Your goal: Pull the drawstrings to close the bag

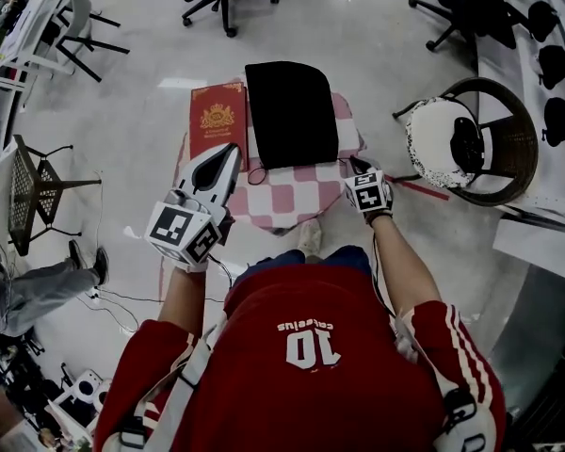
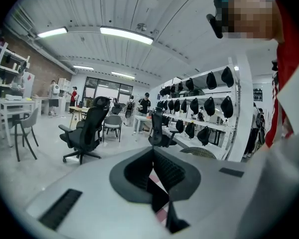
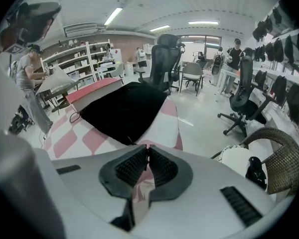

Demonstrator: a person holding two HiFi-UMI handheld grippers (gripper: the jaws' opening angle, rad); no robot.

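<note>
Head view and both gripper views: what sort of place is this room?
Likely a workshop-style office or lab: wheeled office chairs on a bare floor, open shelving stacked with supplies, and many black bags hung up in rows.

1. The bag (image 1: 292,111) lies on the table (image 1: 292,205), ahead of both grippers' fingers.
2. A book (image 1: 215,119) lies just left of the bag, and the left gripper's (image 1: 234,151) fingers are over its near right corner.
3. A loop (image 1: 256,174) lies just right of those fingers.
4. The right gripper's (image 1: 358,166) fingers meet on a cord (image 3: 130,140) at the bag's near right corner.
5. A chair (image 1: 513,139) stands well right of them.
</note>
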